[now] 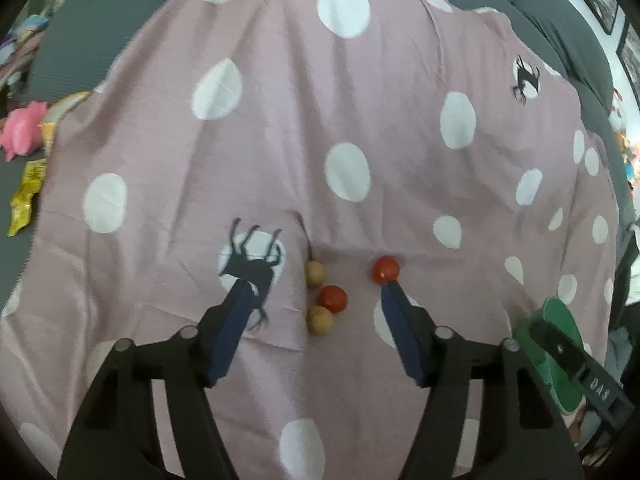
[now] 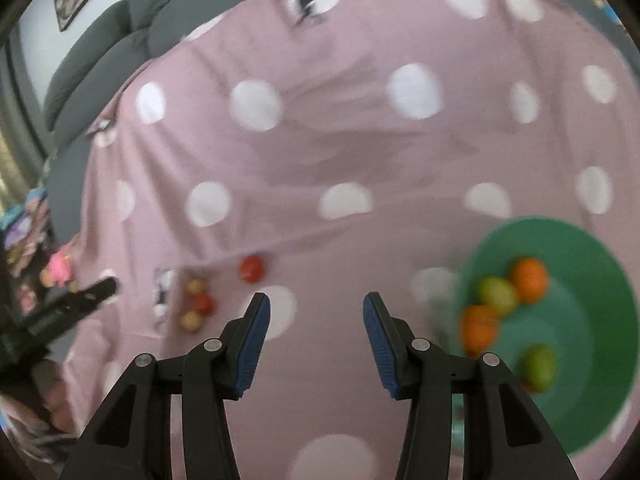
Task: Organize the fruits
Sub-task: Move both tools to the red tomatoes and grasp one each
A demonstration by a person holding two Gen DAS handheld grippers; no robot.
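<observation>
Above the pink polka-dot cloth (image 1: 280,160), both the left gripper (image 1: 314,286) and right gripper (image 2: 316,304) gape wide, empty. Two red tomatoes (image 1: 333,298) and two yellowish fruits (image 1: 315,273) lie between left fingers; green bowl (image 2: 600,264) holds oranges (image 2: 530,280).

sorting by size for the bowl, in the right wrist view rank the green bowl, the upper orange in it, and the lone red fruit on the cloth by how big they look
1. green bowl
2. upper orange
3. lone red fruit

The red fruit lies farther from the camera and is blurred, so its true size against the orange is unsure.

Both wrist views downward, sharing fruits (image 1: 326,298)
</observation>
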